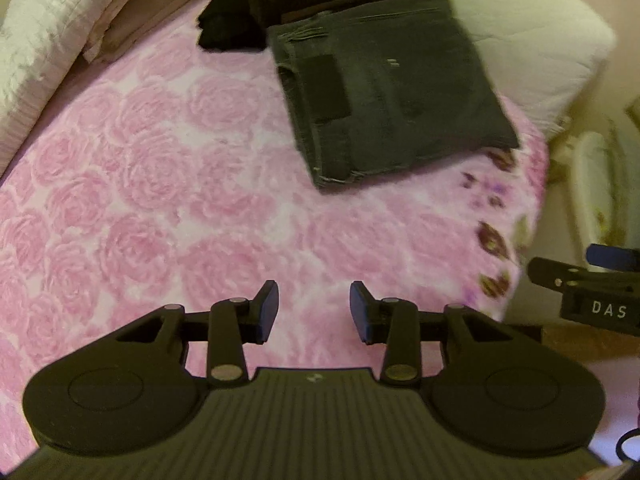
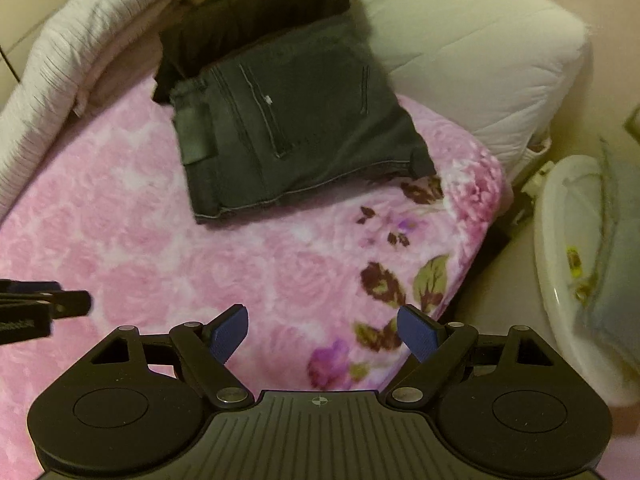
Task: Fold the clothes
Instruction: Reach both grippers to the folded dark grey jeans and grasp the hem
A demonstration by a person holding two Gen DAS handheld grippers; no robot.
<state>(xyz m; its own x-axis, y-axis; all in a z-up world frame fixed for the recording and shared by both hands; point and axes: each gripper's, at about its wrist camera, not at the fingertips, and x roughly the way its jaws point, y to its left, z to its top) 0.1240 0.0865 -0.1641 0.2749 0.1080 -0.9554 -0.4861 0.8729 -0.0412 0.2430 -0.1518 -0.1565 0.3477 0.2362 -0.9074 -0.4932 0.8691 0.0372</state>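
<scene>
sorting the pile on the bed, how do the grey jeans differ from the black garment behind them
The folded dark grey denim jeans form a flat, neat rectangle with visible seams and pocket stitching; the black fabric garment looks plain, with no visible stitching, and more loosely bunched. The jeans lie nearer, partly overlapping the black garment, which sits farther back. Both rest on the pink rose-patterned blanket.

The near and left stretch of the pink blanket [image 1: 168, 184] on the bed lies bare, giving open room below both sets of fingers. The folded grey jeans [image 2: 296, 128] block the far middle, their back edge lying over a dark garment [image 2: 256, 20] behind them. A rolled white quilt [image 1: 44, 40] walls off the left side, and a thick white pillow [image 2: 480, 60] closes the far right corner. Past the bed's right edge a white basket [image 2: 568, 260] stands near it, leaving a narrow gap of floor between.
</scene>
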